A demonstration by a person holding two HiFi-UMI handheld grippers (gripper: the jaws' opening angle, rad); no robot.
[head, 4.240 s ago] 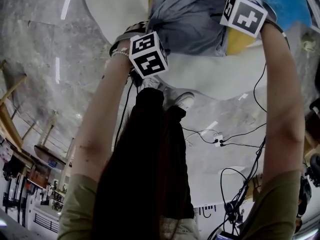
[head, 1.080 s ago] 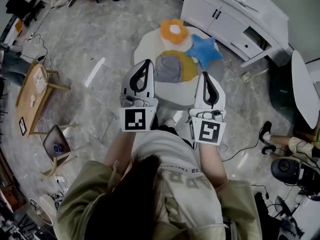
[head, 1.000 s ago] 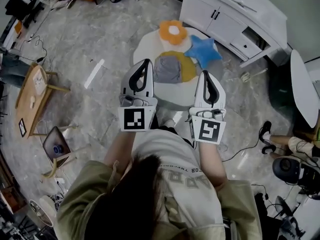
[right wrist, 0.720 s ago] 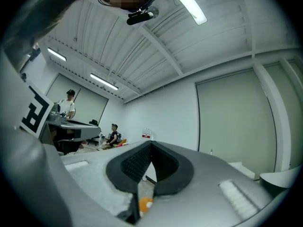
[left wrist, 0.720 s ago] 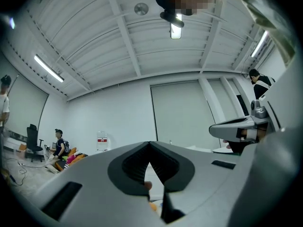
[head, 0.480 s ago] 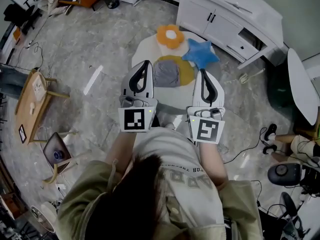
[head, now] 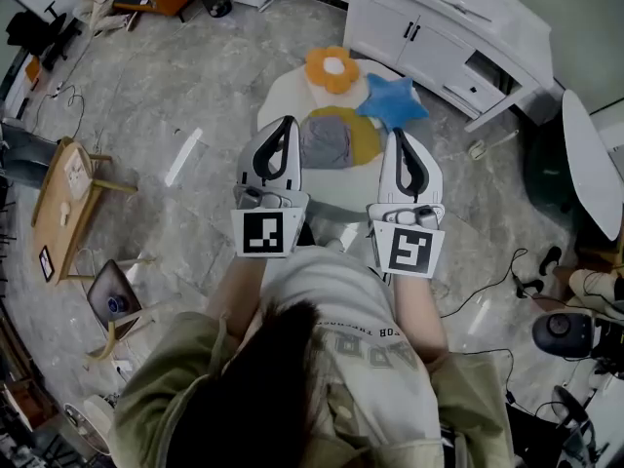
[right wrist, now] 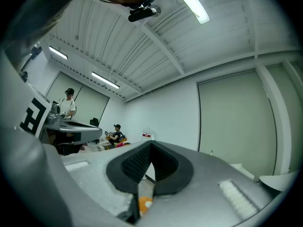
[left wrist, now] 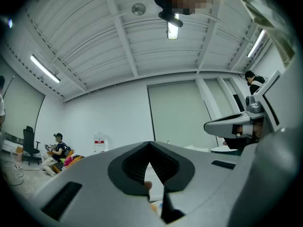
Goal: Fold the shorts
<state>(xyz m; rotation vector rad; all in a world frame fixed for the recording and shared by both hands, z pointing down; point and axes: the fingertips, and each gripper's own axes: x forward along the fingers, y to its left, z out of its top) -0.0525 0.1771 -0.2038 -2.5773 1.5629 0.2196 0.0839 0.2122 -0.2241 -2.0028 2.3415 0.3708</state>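
The left tool (head: 285, 125) and the right tool (head: 401, 138) are both closed and empty. In each gripper view the dark ribbed pads (left wrist: 134, 167) meet tip to tip with nothing caught between them. The person holds the two side by side at chest height, with the marker cubes nearest the body.

The shorts (head: 326, 141) lie apart from both tools as a compact grey bundle, seen between and just beyond the tips in the head view. They rest on a round yellow cushion (head: 365, 136), which sits on a round white worktop (head: 281, 97). Two more cushions share that worktop at its far side: an orange flower cushion (head: 333, 68) and a blue star cushion (head: 393, 102), the star overlapping the yellow one's edge.

Beyond the worktop stands a long white cabinet (head: 444, 37). To the left, on the grey marbled floor (head: 185, 76), is a small wooden side table (head: 66, 191). Cables (head: 487, 286) trail across the floor to the right.

The gripper views tilt slightly upward, taking in a ribbed white ceiling (left wrist: 142, 41) with strip lights and people far off across the room.
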